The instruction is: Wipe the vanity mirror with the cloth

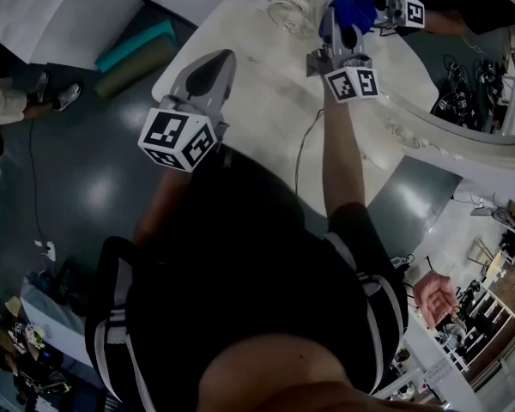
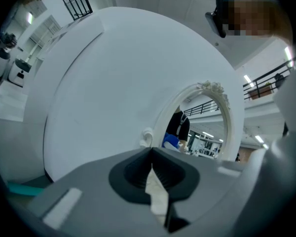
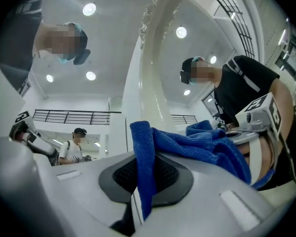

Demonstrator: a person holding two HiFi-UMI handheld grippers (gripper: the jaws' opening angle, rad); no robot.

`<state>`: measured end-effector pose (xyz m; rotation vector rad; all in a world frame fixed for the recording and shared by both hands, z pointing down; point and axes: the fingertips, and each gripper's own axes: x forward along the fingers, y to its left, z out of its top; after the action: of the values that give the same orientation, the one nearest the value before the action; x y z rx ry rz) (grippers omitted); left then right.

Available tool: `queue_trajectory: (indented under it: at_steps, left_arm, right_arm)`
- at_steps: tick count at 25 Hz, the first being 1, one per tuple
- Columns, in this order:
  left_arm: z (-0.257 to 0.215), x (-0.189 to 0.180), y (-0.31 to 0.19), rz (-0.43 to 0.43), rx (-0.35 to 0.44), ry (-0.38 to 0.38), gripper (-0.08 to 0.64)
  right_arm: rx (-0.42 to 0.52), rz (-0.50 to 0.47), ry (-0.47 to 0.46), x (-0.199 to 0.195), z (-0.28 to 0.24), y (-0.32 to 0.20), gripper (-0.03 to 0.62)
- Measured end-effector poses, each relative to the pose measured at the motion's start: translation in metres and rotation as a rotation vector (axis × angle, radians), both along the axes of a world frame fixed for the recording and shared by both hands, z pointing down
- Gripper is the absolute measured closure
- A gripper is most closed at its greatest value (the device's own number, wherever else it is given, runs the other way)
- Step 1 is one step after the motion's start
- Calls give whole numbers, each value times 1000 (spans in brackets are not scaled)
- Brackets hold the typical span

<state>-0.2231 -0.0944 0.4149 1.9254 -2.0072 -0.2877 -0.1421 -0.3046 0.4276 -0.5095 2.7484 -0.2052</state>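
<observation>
My right gripper (image 1: 348, 28): clamped on the blue cloth (image 1: 358, 9), at the vanity mirror (image 1: 472, 67).
My left gripper (image 1: 216, 63): jaws together, empty, above the white table (image 1: 266, 118).
Nearby: cable (image 1: 302, 148) on the table.

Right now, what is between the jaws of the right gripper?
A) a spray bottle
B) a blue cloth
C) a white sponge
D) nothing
B: in the right gripper view, the right gripper has its jaws shut on the blue cloth, right beside the vanity mirror.
</observation>
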Motion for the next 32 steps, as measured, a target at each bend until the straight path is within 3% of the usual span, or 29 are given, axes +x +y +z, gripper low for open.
queue_trajectory:
  at_steps: [8, 12, 21, 32]
  left_arm:
    - [-4, 8, -4, 38, 30, -6, 551]
    - [-9, 20, -2, 67, 35, -4, 551]
    - [-24, 65, -21, 232, 50, -14, 551]
    - [-16, 141, -56, 454, 38, -23, 551]
  right_arm:
    - [-25, -115, -47, -10, -14, 60, 566]
    - [-6, -89, -25, 6, -34, 94, 566]
    - [-115, 141, 18, 74, -41, 133, 566]
    - [-151, 554, 155, 192, -29, 138, 566]
